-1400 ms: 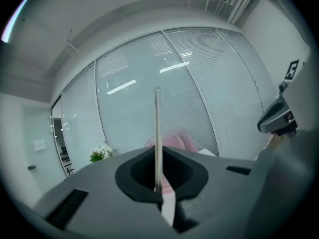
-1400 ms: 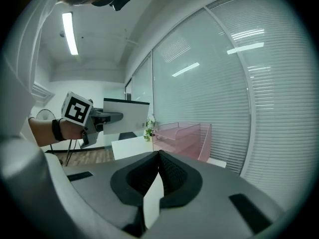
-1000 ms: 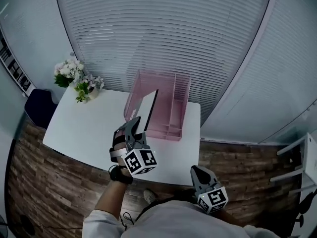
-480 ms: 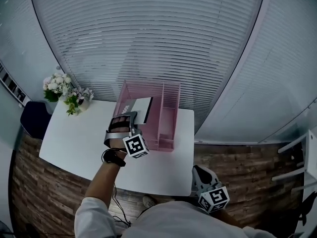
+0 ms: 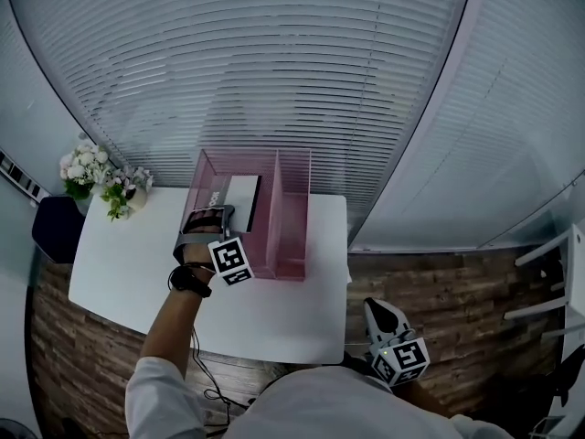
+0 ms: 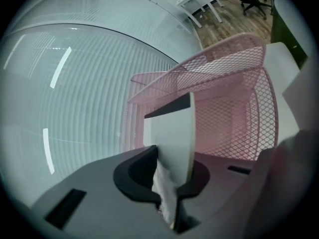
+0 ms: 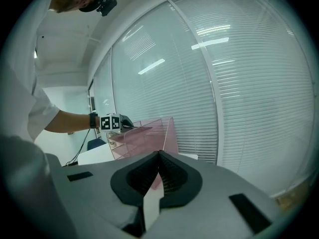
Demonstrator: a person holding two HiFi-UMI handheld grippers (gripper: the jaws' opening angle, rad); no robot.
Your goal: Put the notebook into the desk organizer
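A pink mesh desk organizer (image 5: pixel 291 236) stands at the back of the white table (image 5: pixel 128 277). The notebook (image 5: pixel 239 193), white with a dark edge, lies tilted inside the organizer's left compartment. My left gripper (image 5: pixel 208 213) reaches over the organizer's front left wall and holds the notebook's near end. In the left gripper view the notebook (image 6: pixel 172 133) stands upright between the jaws of the left gripper (image 6: pixel 167 158), which are opening, with the organizer's mesh (image 6: pixel 234 113) behind. My right gripper (image 5: pixel 377 307) hangs shut and empty by my body, off the table's near right corner.
A bunch of white flowers (image 5: pixel 101 179) stands at the table's back left corner. A dark chair (image 5: pixel 53 227) sits beyond the left edge. Window blinds (image 5: pixel 274 62) run close behind the organizer. Wooden floor surrounds the table.
My left gripper has carried the notebook forward from in front of the organizer into its left compartment. The right gripper has stayed low by my body.
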